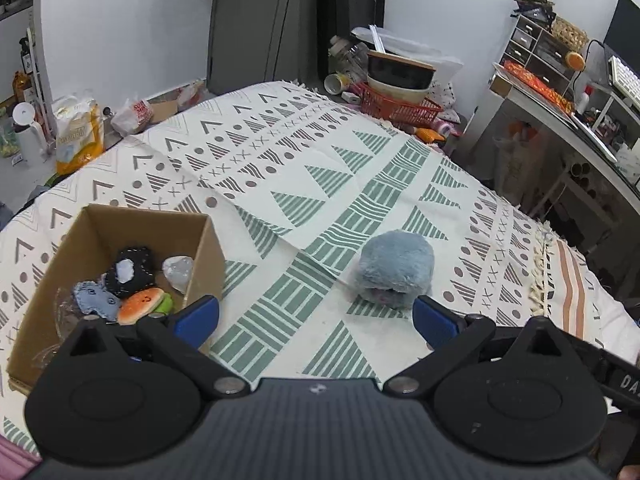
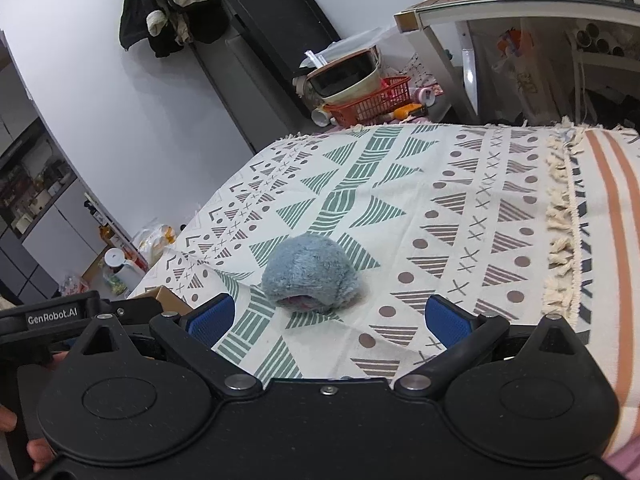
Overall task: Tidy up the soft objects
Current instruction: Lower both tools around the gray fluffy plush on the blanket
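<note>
A fluffy grey-blue plush lies on the patterned bedspread. An open cardboard box stands to its left and holds several small soft toys, among them an orange one, a black one and a blue one. My left gripper is open, its blue pads wide apart, with the plush just ahead of its right pad. Nothing sits between the pads of my right gripper, which is open with the plush just beyond its fingertips. The box corner peeks out by the left gripper's body.
A red basket with bowls stands beyond the bed's far edge. A cluttered white desk is on the right. Bags and bottles sit on the floor at left. A fringed, orange-striped cloth covers the bed's right part.
</note>
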